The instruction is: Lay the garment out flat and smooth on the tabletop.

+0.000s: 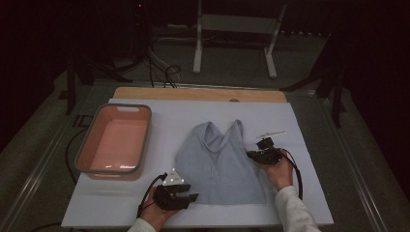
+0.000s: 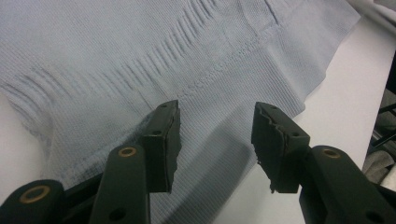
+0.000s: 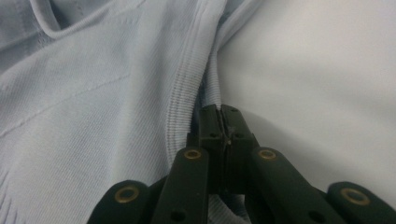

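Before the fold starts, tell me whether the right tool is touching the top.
Touching. The right gripper view shows the right tool shut on the ribbed side edge of the light blue top, jaws pressed together over the fabric.

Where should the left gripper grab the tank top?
The bottom hem corner nearest the left gripper, coming in level from the person's side. The tank top lies flat, and the stitched hem gives a firm double edge for the open jaws to pinch.

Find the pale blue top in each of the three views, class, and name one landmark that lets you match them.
High view: top lies at mid-table, right of the basin.
Left gripper view: fills the upper left, hem stitching ahead of the open jaws.
Right gripper view: covers the left half, edge pinched.
Shared landmark: white table cover.
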`<action>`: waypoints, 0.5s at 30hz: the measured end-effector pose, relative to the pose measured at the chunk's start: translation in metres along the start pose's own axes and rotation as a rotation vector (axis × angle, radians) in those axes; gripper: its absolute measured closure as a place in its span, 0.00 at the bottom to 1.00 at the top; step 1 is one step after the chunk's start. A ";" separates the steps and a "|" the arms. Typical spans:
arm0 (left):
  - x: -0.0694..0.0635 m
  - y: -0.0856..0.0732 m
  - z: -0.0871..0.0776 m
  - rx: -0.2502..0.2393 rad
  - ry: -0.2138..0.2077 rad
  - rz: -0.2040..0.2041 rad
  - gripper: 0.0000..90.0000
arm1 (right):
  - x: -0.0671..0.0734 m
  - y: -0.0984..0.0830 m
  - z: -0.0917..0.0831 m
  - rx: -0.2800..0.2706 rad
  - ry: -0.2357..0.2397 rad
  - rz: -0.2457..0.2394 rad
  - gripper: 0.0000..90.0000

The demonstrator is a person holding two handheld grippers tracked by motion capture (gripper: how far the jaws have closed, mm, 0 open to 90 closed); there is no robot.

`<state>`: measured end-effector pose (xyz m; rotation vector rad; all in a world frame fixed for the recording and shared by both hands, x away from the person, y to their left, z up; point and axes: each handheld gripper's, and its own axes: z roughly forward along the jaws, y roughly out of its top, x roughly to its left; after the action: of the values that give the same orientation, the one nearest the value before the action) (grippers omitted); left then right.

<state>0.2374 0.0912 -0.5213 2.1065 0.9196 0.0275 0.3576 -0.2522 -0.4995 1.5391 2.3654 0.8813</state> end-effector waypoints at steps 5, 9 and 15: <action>0.001 0.000 0.000 0.004 -0.004 -0.005 0.60 | -0.012 -0.003 -0.022 -0.061 -0.055 0.045 1.00; 0.002 0.000 0.000 0.002 -0.007 -0.012 0.61 | -0.020 -0.006 -0.028 -0.066 -0.088 0.071 1.00; 0.002 0.000 0.000 -0.006 -0.010 -0.014 0.60 | -0.015 -0.010 -0.024 -0.083 -0.110 0.044 0.73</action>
<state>0.2384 0.0927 -0.5219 2.0930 0.9277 0.0124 0.3461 -0.2772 -0.4885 1.5705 2.1991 0.8682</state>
